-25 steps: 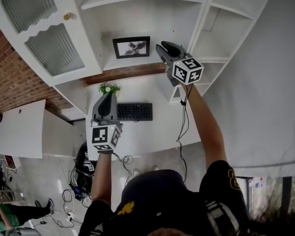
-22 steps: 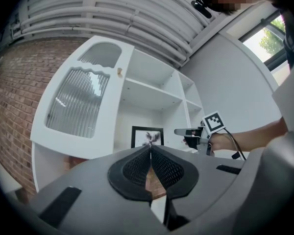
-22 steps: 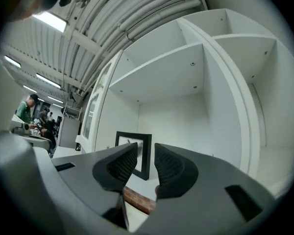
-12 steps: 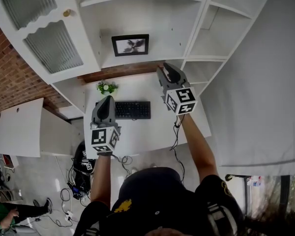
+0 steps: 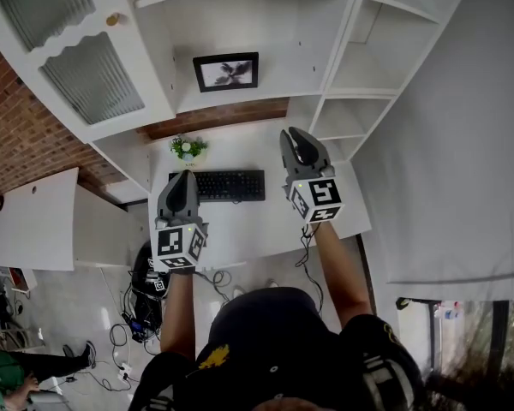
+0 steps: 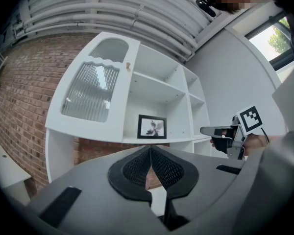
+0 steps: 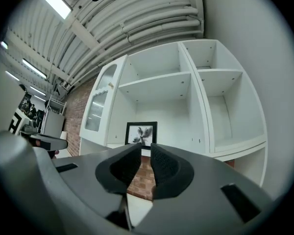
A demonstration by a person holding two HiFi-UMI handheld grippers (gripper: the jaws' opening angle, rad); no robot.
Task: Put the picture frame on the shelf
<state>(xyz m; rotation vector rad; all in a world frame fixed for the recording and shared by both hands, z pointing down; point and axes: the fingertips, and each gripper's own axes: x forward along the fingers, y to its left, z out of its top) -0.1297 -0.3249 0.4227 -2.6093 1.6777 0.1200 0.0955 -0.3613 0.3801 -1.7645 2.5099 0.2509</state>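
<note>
Black rectangular picture frame (image 5: 227, 72) stands on the white shelf (image 5: 270, 98), upper centre; my left tool (image 5: 186, 175) pressed together, right tool (image 5: 293, 134) just closing, an empty slit between its jaws.

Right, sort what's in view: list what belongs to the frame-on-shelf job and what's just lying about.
Job:
picture frame, standing on the shelf
right gripper, jaws just been closing, nothing between them
left gripper, jaws shut, empty

Lying about:
keyboard
small plant
desk
glazed cabinet door
</note>
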